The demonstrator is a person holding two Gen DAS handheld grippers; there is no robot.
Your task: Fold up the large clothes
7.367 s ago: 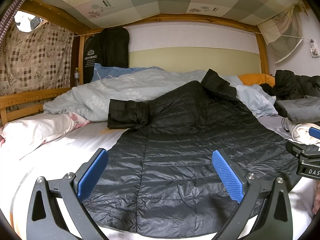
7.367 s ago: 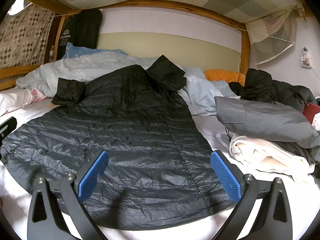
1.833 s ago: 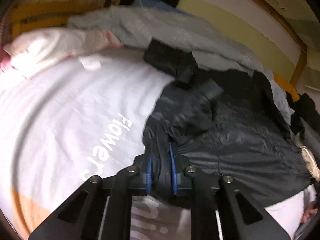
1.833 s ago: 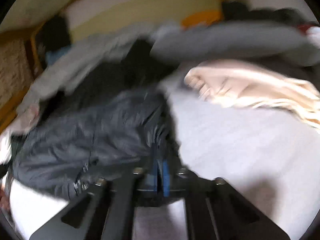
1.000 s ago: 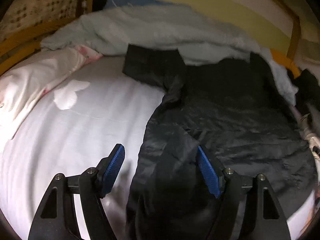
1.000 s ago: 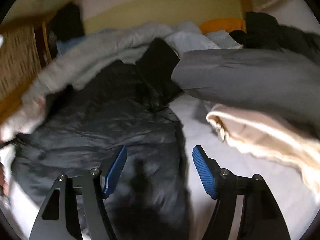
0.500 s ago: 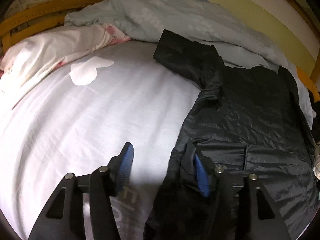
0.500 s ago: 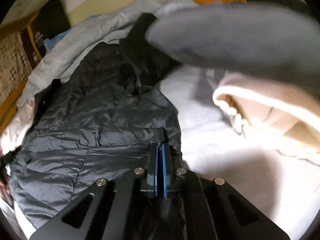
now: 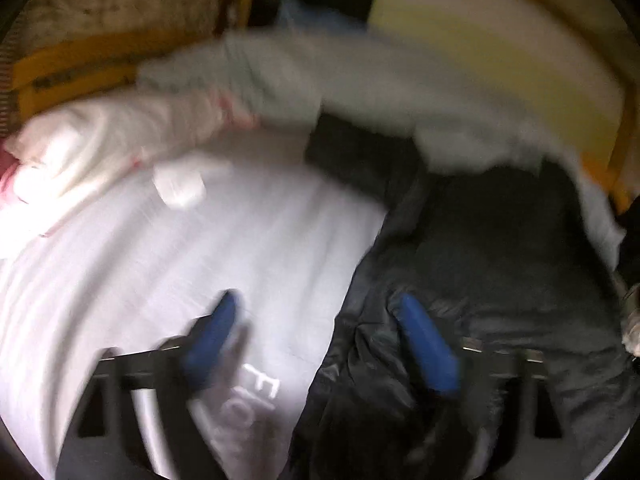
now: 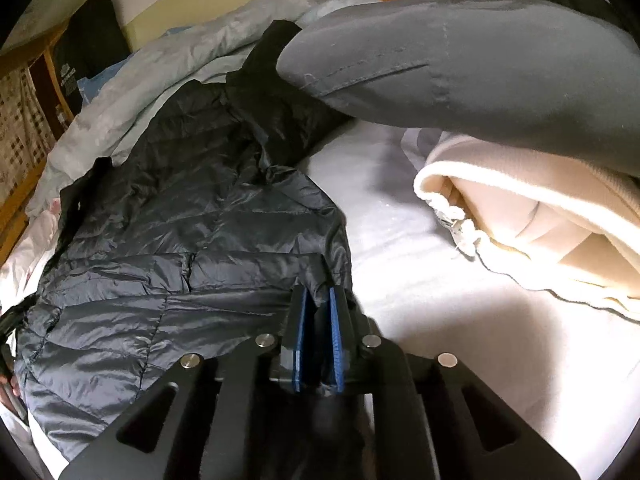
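A black quilted down jacket [image 10: 168,240] lies on the white bed sheet [image 10: 420,288], its lower part folded up over its body. My right gripper [image 10: 318,308] is shut on the jacket's right edge. In the blurred left wrist view the jacket [image 9: 500,280] fills the right half. My left gripper [image 9: 320,320] is open over the jacket's left edge, one blue pad [image 9: 216,328] above the sheet [image 9: 200,248] and the other pad [image 9: 424,344] above the fabric. The sleeve [image 9: 352,160] stretches toward the duvet.
A pale blue duvet [image 10: 160,64] is bunched along the far side. A grey garment [image 10: 460,52] and a cream folded blanket [image 10: 540,216] lie at the right. A white pillow [image 9: 100,148] lies at the left by the wooden bed rail [image 9: 72,68].
My left gripper has opened wider and is moving fast, so its view is blurred. My right gripper stays shut on the jacket's edge and has barely shifted.
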